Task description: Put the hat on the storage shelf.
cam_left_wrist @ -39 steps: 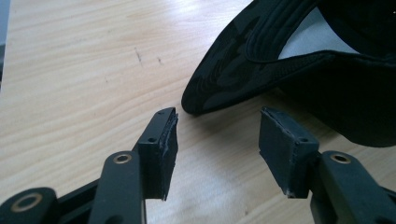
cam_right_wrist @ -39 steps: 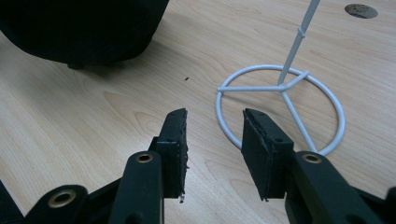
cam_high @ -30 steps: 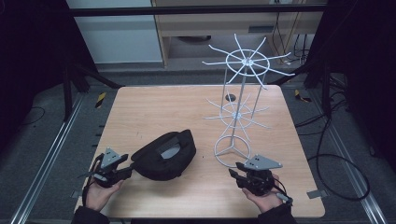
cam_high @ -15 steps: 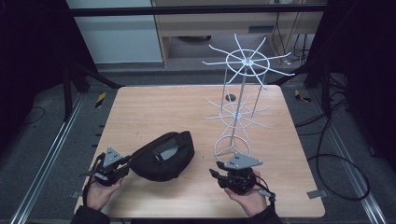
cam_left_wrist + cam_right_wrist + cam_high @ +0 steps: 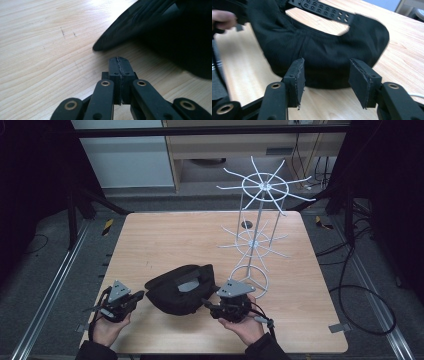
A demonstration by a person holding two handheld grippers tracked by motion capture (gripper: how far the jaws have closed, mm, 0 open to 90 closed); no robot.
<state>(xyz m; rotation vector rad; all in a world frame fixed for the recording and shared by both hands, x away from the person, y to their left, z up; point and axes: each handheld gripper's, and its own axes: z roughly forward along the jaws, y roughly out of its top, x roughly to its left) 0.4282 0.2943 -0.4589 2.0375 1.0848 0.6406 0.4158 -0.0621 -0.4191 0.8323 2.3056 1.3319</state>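
Both grippers low on table, flanking black cap (image 5: 181,289).

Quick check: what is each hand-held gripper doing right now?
Left hand-held gripper: closed, holding nothing, beside the black cap.
Right hand-held gripper: jaws just opened, empty, facing the cap.

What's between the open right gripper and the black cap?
Nothing but bare wooden table. In the right gripper view, the right gripper faces the black cap without touching.
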